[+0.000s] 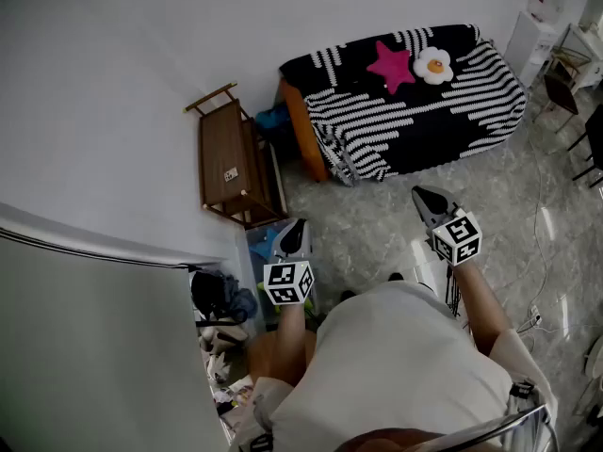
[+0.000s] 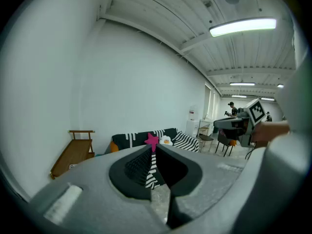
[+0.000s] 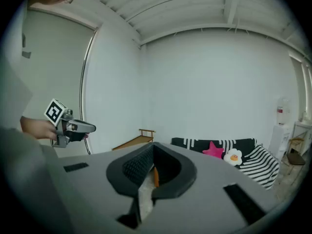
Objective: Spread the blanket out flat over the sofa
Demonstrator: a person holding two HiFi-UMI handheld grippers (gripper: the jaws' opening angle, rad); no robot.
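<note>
Approach step, I reckon: both grippers up close in front of me, nothing in hand, sofa well apart across the floor [image 1: 377,215]. Left gripper [image 1: 294,229]: jaws together at the tips, empty, only far-off stripes show thru the slit. Right gripper [image 1: 426,196]: same, tips closed, nothing btwn. Further out, a wooden rack [image 1: 231,163] stands by the wall on my left. Beyond it the blanket [image 1: 424,111], blk/wht stripes, drapes the sofa [image 1: 300,125] over seat + back, w/ a star cushion [image 1: 391,66] and an egg cushion [image 1: 433,65] on top. Front-left corner looks bunched, orange sofa side showing. Next move, prob: walk up, open jaws, pinch that corner, pull flat.
</note>
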